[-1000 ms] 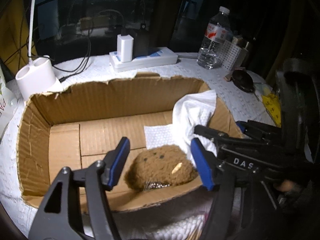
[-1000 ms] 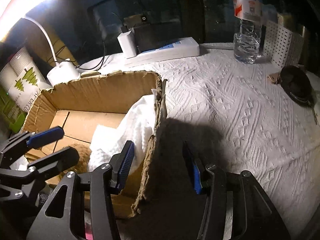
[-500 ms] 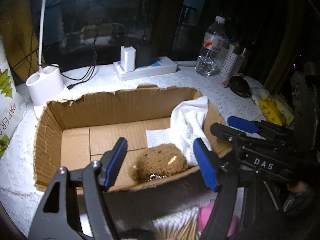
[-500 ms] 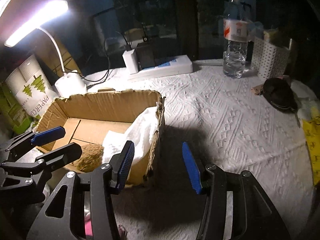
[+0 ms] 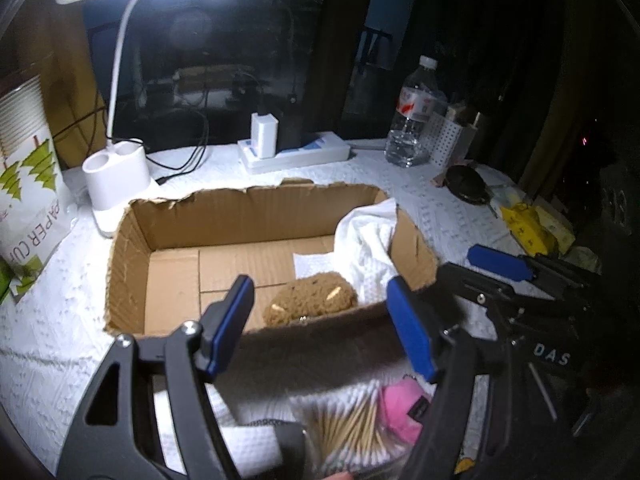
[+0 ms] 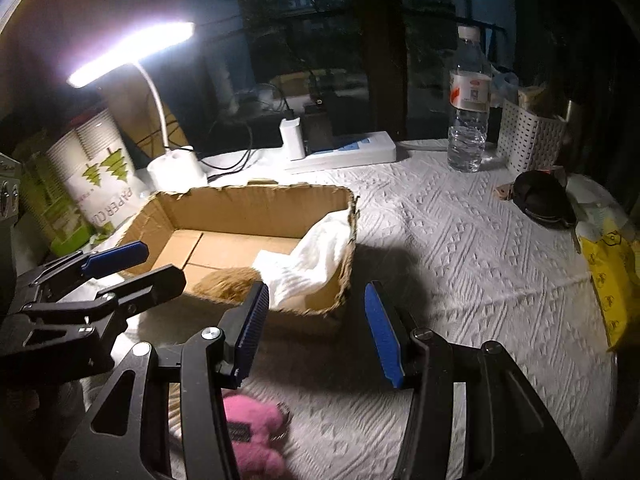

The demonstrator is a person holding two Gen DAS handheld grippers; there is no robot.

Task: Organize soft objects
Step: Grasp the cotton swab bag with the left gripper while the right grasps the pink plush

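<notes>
An open cardboard box point(image 5: 132, 264) point(image 6: 240, 200) stands on the white tablecloth. Inside it lie a brown plush toy point(image 5: 312, 298) point(image 6: 228, 282) and a white cloth point(image 5: 366, 240) point(image 6: 316, 256) draped at the right wall. A pink plush toy point(image 5: 402, 406) point(image 6: 250, 432) lies on the cloth in front of the box. My left gripper point(image 5: 320, 328) is open and empty, above the box's near wall. My right gripper point(image 6: 316, 328) is open and empty, in front of the box's right corner and above the pink toy.
A bag of cotton swabs point(image 5: 352, 428) lies beside the pink toy. A lamp base point(image 5: 116, 176), power strip point(image 5: 296, 154), water bottle point(image 6: 468, 104), white basket point(image 6: 528, 136), dark pouch point(image 6: 540, 198) and yellow packet point(image 6: 612, 276) stand around. Paper cup sleeve point(image 5: 24, 184) at left.
Both grippers have pulled back and up from the box, still open. The pink toy and the cotton swabs have come into view below them.
</notes>
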